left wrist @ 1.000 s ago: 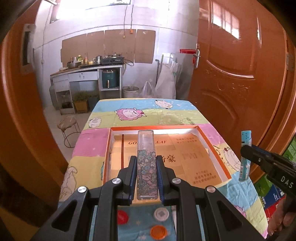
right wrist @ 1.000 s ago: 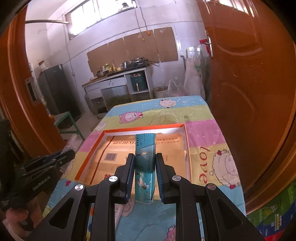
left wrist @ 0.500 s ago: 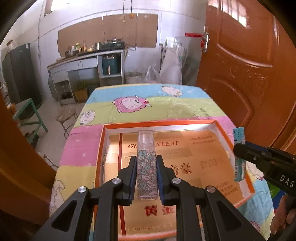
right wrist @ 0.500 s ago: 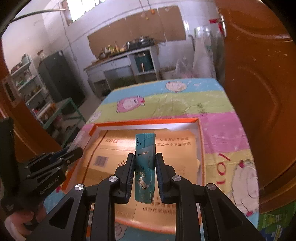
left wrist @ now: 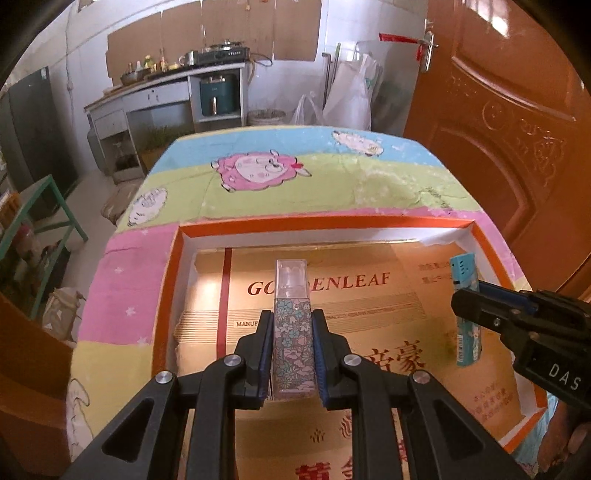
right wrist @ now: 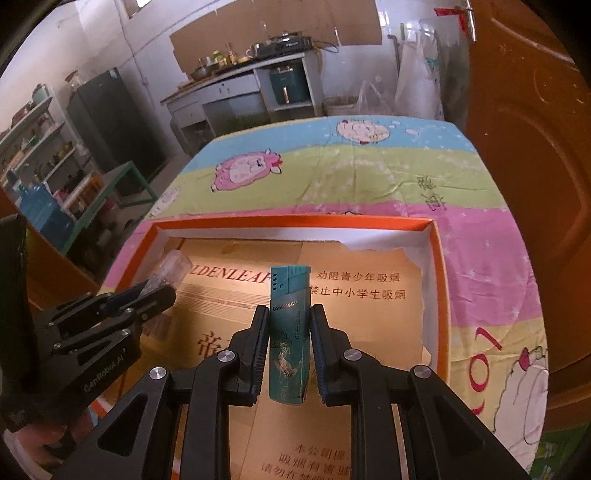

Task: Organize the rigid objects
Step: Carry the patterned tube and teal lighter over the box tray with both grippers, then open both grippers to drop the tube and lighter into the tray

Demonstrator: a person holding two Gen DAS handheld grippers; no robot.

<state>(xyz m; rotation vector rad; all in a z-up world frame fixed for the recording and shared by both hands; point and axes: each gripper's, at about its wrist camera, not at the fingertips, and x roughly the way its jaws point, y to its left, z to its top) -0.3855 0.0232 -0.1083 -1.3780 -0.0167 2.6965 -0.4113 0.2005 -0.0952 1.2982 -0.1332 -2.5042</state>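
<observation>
A floral-patterned bottle (left wrist: 293, 343) with a clear cap; a teal lighter (right wrist: 289, 332). The tray (left wrist: 325, 222) is orange-rimmed, its cardboard (left wrist: 369, 295) lettered red at 12 o'clock.

White walls (left wrist: 332, 22); orange door (left wrist: 509, 122)

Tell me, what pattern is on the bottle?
Flowers, pink and blue, on the bottle; clearest in the left wrist view.

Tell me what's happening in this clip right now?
A person holds a gripper in each hand over an orange-rimmed box lined with cardboard, on a table with a cartoon-sheep cloth. The left gripper is shut on a floral spray bottle; the right gripper is shut on a teal lighter. Both items are held upright above the box interior, neither set down yet.
</observation>
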